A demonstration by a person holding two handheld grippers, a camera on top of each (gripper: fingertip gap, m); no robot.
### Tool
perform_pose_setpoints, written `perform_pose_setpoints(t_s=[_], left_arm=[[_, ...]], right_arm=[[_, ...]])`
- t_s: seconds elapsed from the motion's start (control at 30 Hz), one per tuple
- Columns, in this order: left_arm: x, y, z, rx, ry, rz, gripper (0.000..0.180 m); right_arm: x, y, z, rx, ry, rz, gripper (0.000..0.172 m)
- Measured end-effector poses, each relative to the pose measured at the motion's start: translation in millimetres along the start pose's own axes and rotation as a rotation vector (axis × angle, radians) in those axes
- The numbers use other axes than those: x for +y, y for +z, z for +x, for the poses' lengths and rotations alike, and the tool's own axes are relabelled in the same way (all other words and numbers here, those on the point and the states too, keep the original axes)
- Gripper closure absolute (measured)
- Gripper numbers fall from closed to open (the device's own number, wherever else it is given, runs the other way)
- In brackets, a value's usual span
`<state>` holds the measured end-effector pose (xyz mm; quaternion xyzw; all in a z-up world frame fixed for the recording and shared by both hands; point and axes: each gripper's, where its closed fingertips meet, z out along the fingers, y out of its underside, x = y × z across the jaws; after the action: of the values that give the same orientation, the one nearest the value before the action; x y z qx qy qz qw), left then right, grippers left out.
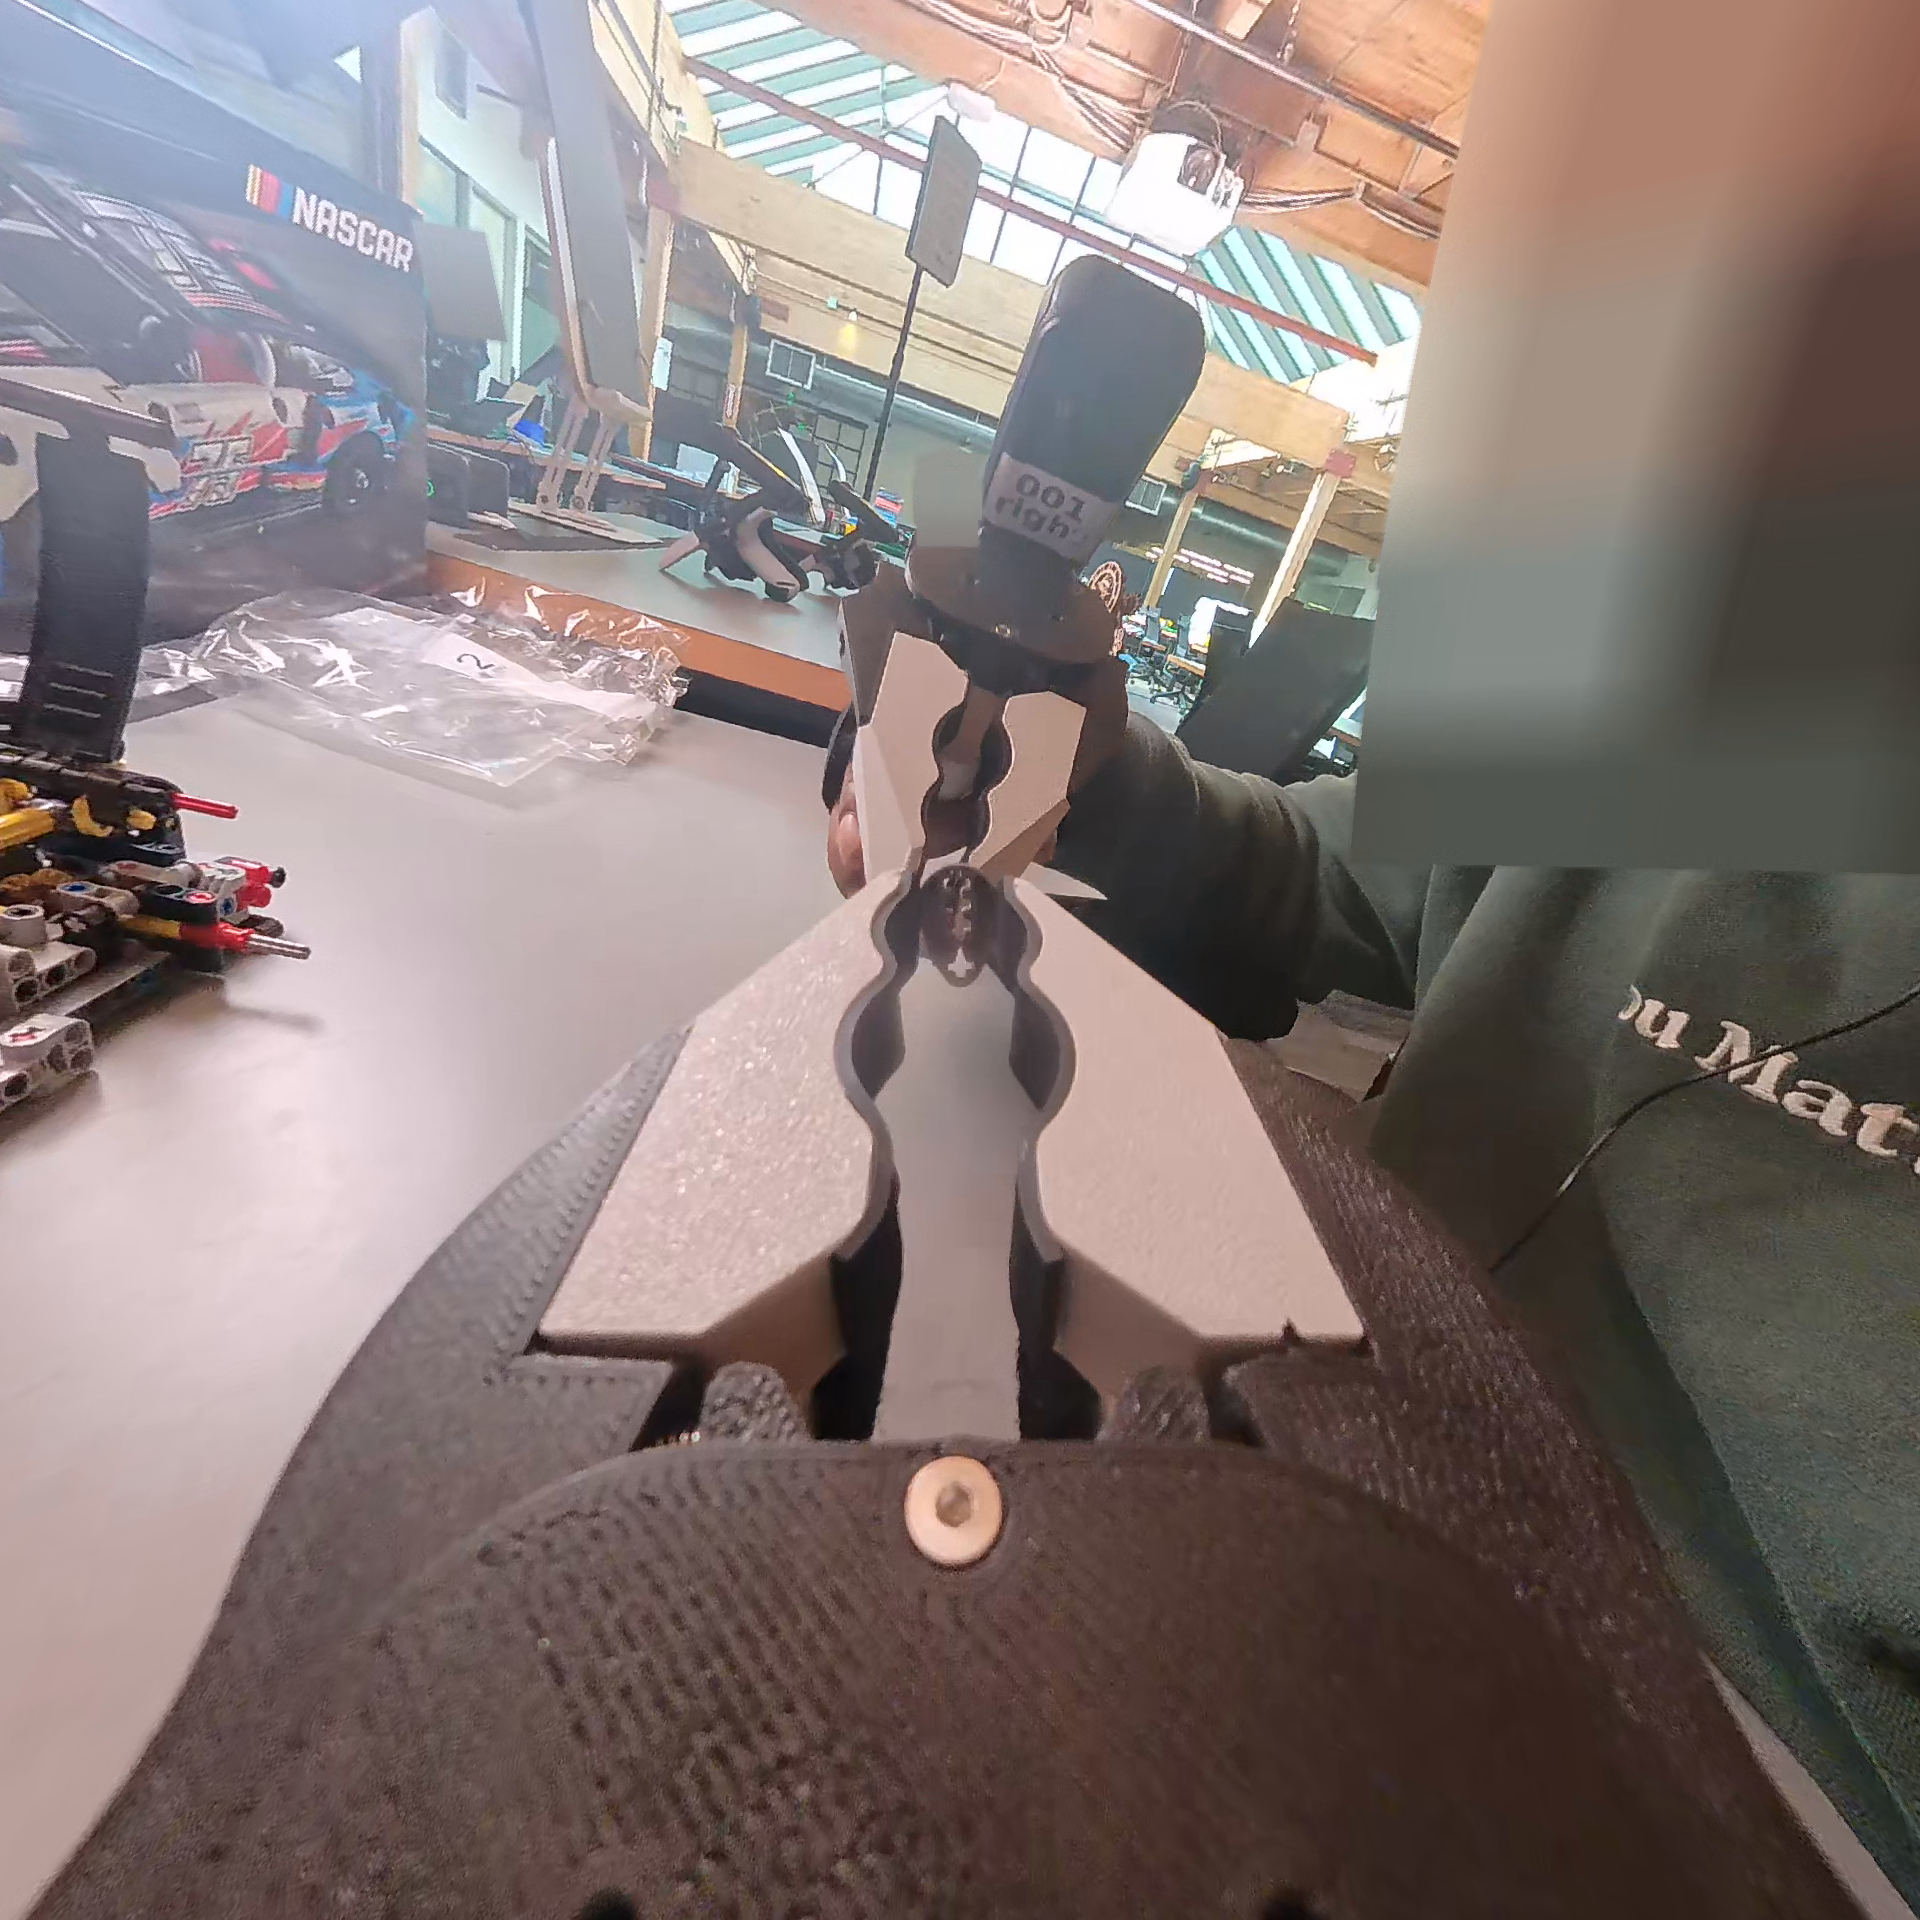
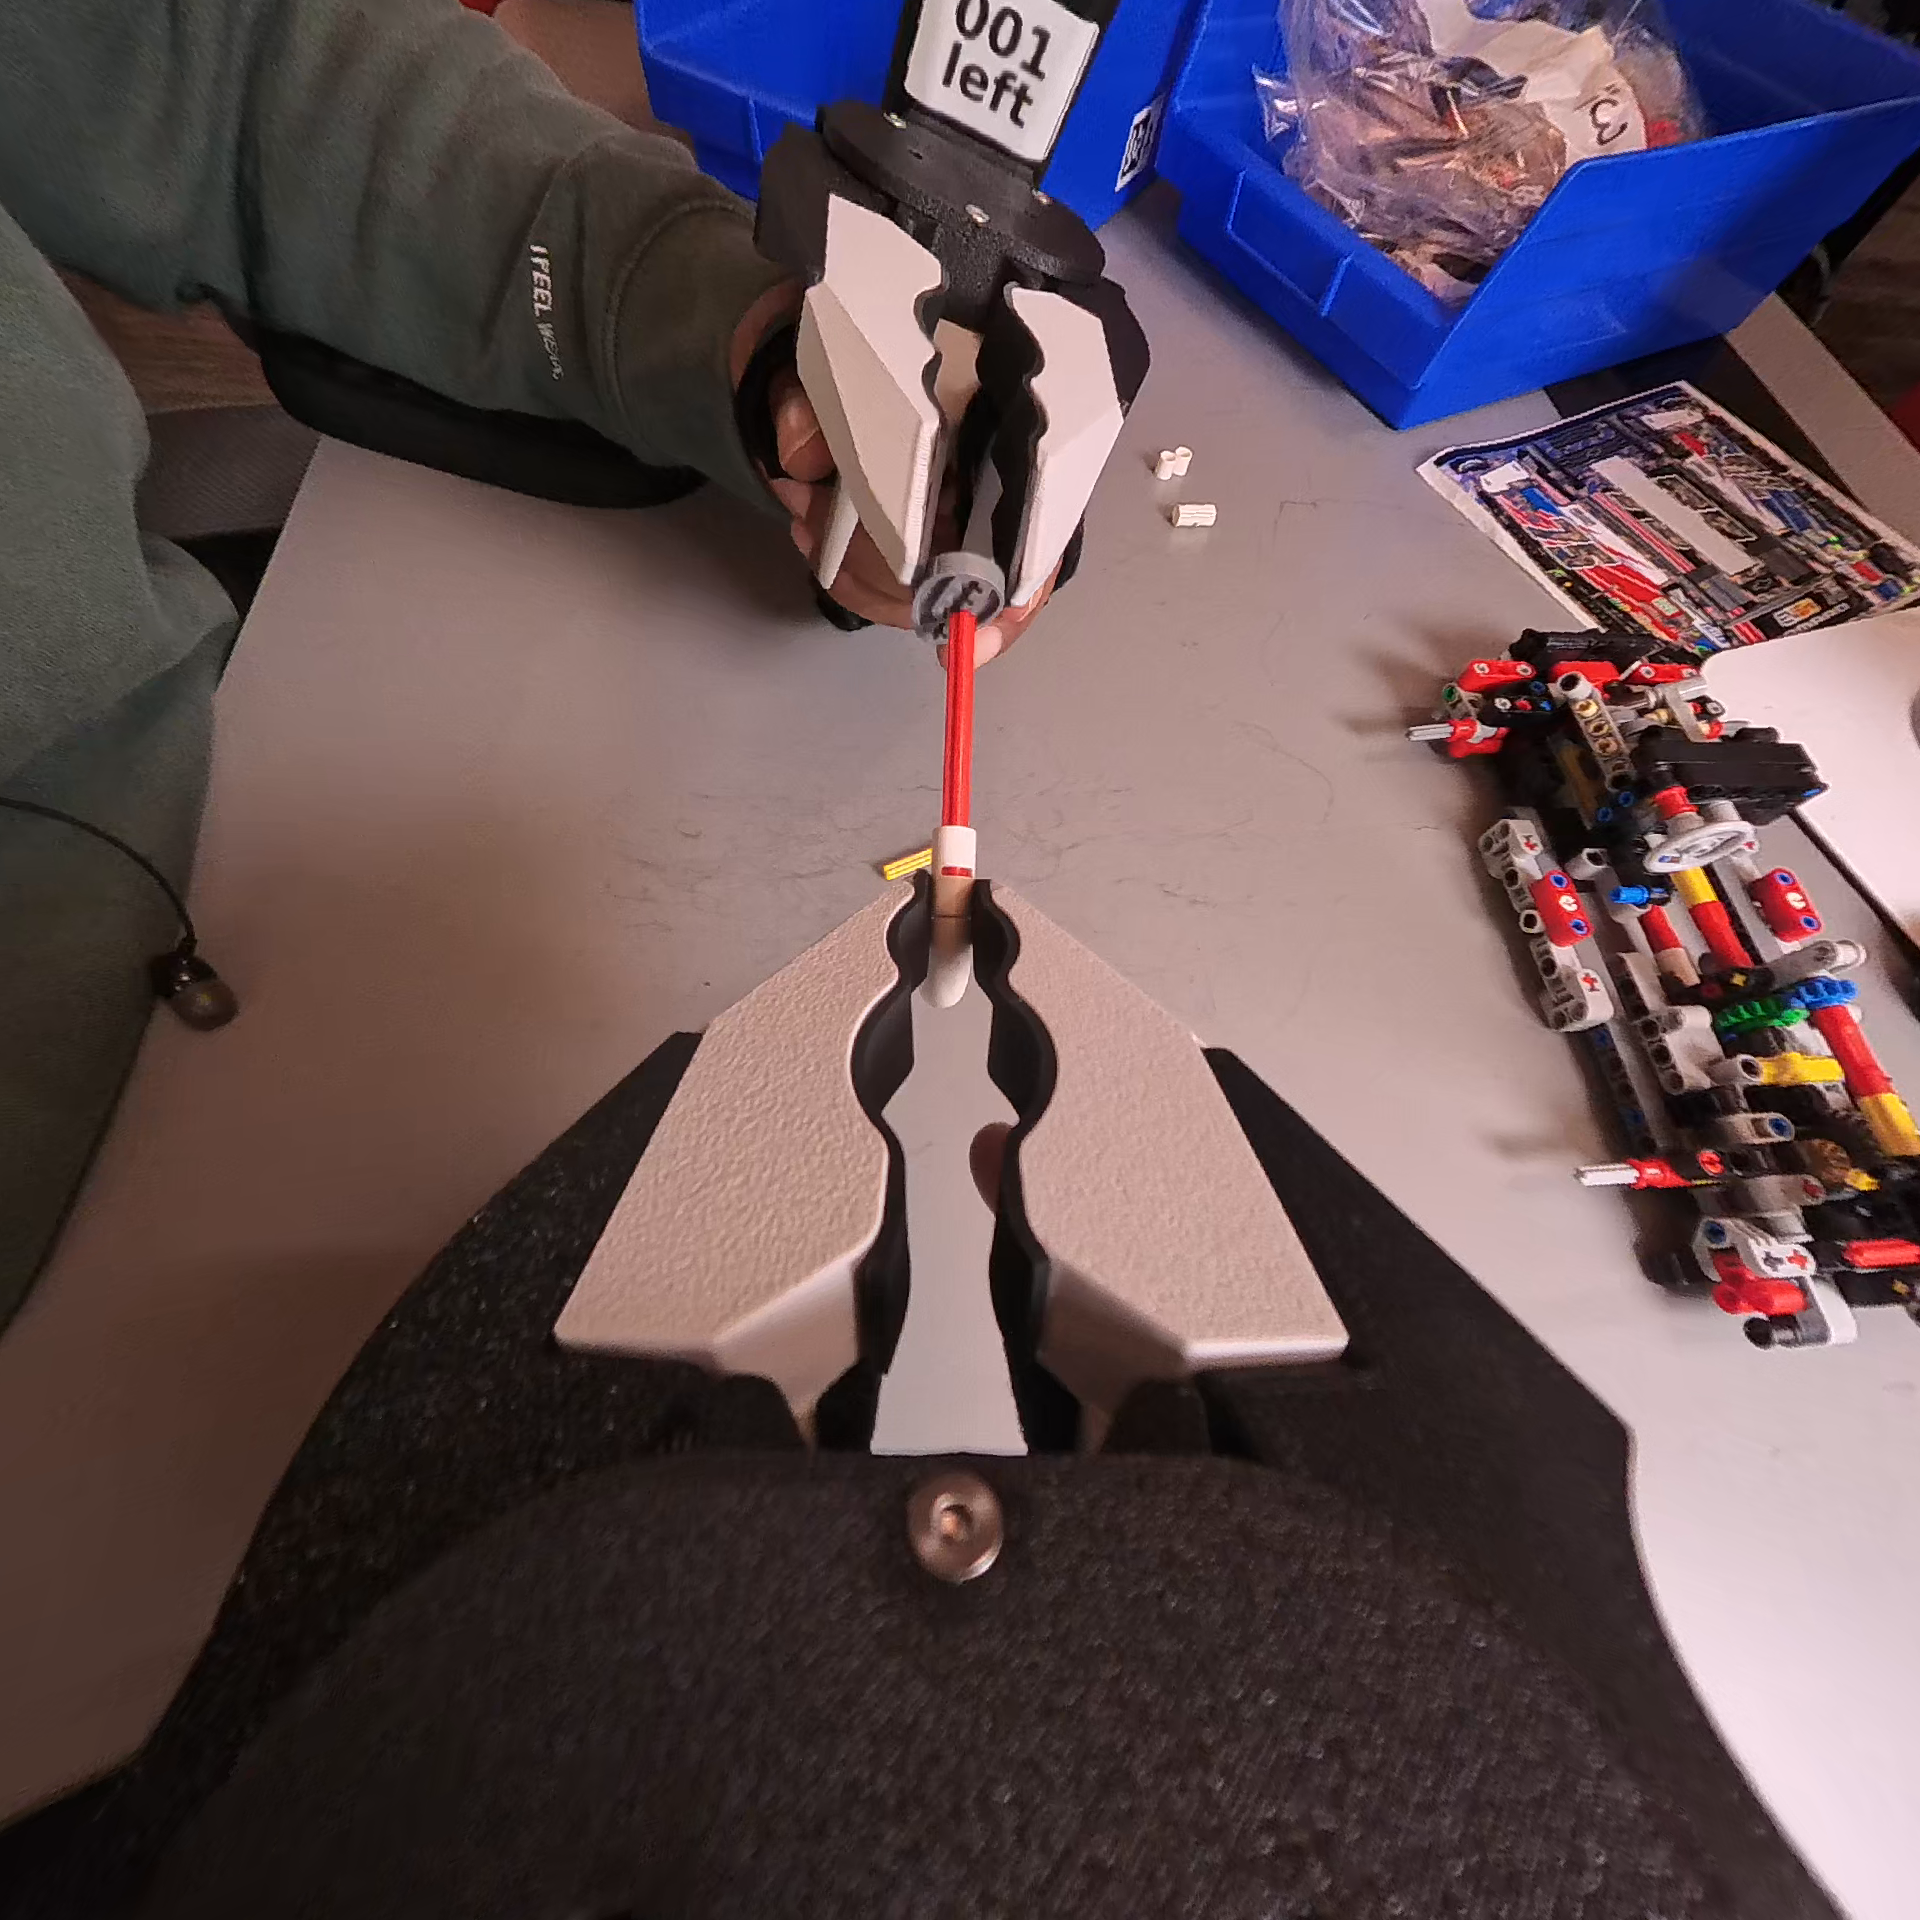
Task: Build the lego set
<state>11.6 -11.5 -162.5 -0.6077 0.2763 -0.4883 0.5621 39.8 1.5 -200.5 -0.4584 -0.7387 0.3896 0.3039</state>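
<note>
My left gripper (image 1: 961, 883) is shut on a small grey round piece (image 1: 961, 923) with a cross-shaped hole. The right wrist view shows it too (image 2: 958, 601), gripped at the left gripper's (image 2: 961, 582) fingertips. A thin red axle (image 2: 958, 727) runs from that grey piece to my right gripper (image 2: 951, 899). My right gripper is shut on the axle's near end, where a white sleeve (image 2: 956, 850), a tan sleeve (image 2: 948, 914) and a white end piece (image 2: 943, 982) sit. Both grippers face each other tip to tip above the grey table (image 2: 623, 727). In the left wrist view the right gripper (image 1: 961, 842) stands just beyond my fingertips.
A part-built brick chassis (image 2: 1714, 987) lies on the right; it also shows in the left wrist view (image 1: 94, 904). Two blue bins (image 2: 1558, 260), one holding bagged parts, stand behind a printed booklet (image 2: 1683, 520). Small white pieces (image 2: 1184, 488) and a yellow piece (image 2: 902, 864) lie loose. Clear bags (image 1: 436, 675) lie by a printed box (image 1: 208, 364). The left gripper's tips are roughly 5 cm from the right gripper's.
</note>
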Motion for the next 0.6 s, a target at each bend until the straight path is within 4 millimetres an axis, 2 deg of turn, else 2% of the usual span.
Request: perform_pose_setpoints(t_s=[0.6], left_arm=[[11.2, -1.7, -6.8, -0.080, 0.091, -0.116, 0.168]], right_arm=[[6.0, 3.1, 3.1, 0.007, -0.007, -0.009, 0.167]])
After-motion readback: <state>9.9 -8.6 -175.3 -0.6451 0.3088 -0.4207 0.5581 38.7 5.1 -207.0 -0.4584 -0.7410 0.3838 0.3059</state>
